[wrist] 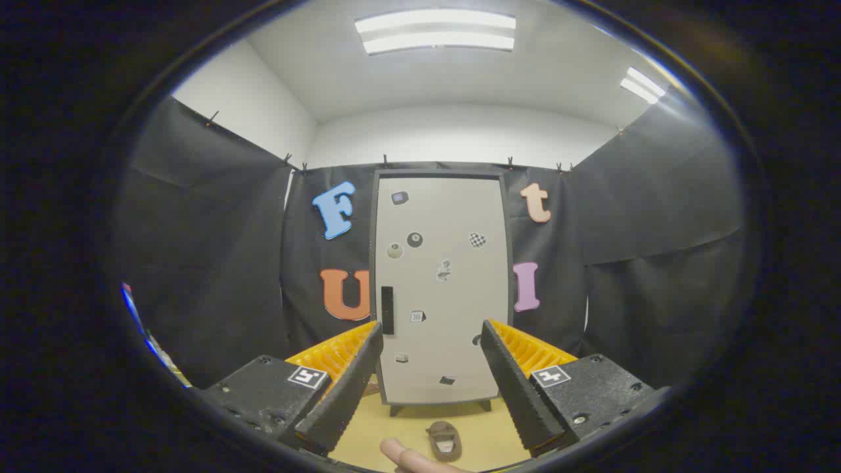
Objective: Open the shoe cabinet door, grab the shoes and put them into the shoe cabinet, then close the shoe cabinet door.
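1. The gripper (430,387) is held level and aimed straight at the far end of the booth, its two fingers spread wide apart with nothing between them; it is released, gripping nothing.
2. Each finger (341,387) slants inward toward its tip, and each carries a ribbed pad on its outer face and a small square marker on its block near the base.
3. The shoe cabinet (441,289) stands upright against the back wall, well beyond the fingertips and framed in the gap between them. It rests on short dark feet on the floor (407,427).
4. The shoe cabinet door (453,309) is shut, a pale panel inside a dark frame, dotted with small stickers.
5. A dark vertical handle (387,310) sits on the door's left edge, about mid-height, just above and beside the tip of the left finger as seen from the gripper.
6. A single brown shoe (445,441) lies on the floor in front of the cabinet, apart from its base. It sits low between the two fingers, nearer the gripper than the cabinet is, and touching neither finger.
7. Just beside the shoe, to its left and nearer the gripper, a person's fingertip (404,454) pokes up from below, lying close to the shoe; I cannot tell whether they touch.
8. Black cloth hangs on both sides of the booth, with white wall and ceiling lights (435,31) above.
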